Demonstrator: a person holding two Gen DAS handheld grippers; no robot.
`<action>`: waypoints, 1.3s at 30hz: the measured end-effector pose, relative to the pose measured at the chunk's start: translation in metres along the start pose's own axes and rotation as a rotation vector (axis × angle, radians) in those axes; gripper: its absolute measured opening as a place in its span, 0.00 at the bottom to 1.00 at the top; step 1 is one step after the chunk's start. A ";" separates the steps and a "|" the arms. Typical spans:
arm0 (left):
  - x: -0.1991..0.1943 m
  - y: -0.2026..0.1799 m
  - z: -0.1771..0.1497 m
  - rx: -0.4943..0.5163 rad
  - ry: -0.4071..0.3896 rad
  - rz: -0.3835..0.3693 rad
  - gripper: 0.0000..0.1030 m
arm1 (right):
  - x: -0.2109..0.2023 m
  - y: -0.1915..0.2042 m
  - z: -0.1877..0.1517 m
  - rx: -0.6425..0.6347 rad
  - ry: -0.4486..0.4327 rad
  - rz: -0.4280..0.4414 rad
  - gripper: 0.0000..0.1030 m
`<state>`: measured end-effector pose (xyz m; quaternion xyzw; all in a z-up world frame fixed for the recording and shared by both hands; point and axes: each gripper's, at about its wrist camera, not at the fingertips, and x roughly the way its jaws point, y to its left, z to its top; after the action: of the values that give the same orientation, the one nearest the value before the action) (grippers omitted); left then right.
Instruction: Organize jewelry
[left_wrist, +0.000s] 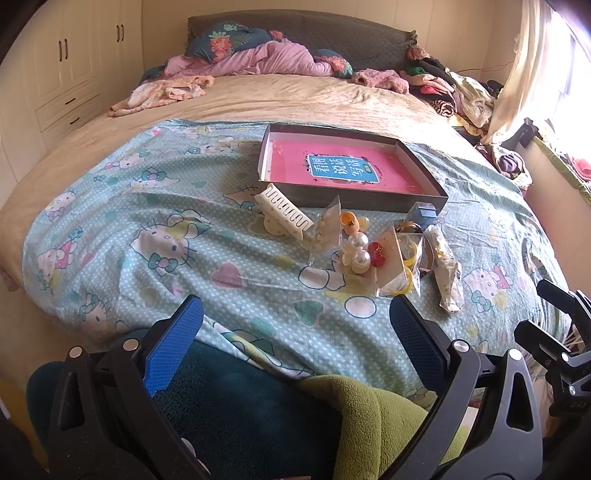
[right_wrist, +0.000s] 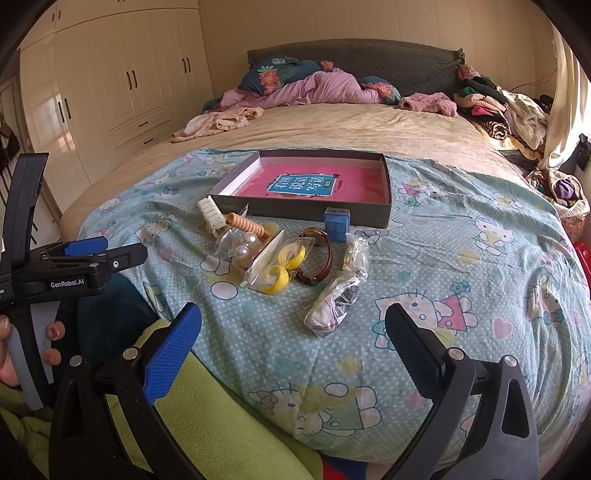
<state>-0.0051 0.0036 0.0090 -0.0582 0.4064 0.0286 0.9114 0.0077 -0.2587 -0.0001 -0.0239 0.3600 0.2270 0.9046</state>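
Both grippers, left gripper (left_wrist: 295, 332) and right gripper (right_wrist: 293, 332), gape wide, holding nothing. Jewelry pile (right_wrist: 280, 254) lies on Hello Kitty sheet (right_wrist: 461, 258), just before the shallow box (right_wrist: 314, 212); blue case (right_wrist: 337, 225) touching box's front wall.

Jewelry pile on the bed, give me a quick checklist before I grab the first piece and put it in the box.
1. Left gripper open and empty: ok.
2. Right gripper open and empty: ok.
3. Box open, nothing inside but the pink book: ok.
4. Pieces separated for a clean grasp: not ok; the pearl clip, yellow rings bag and brown bracelet overlap.
5. Easy first pick: ok; the white hair claw lies at the pile's edge.
6. Blue small box closed: cannot tell.
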 end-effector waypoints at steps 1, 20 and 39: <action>-0.001 0.000 0.000 0.001 0.000 -0.001 0.91 | 0.000 0.000 0.000 0.000 0.000 0.000 0.96; 0.001 0.000 0.000 0.002 0.001 -0.006 0.91 | 0.002 0.005 0.001 -0.003 0.004 0.003 0.96; 0.015 0.020 0.011 -0.051 0.007 0.040 0.91 | 0.017 0.001 0.017 0.003 0.010 0.061 0.96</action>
<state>0.0113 0.0245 0.0034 -0.0735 0.4097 0.0569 0.9075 0.0290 -0.2476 0.0010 -0.0126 0.3654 0.2538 0.8955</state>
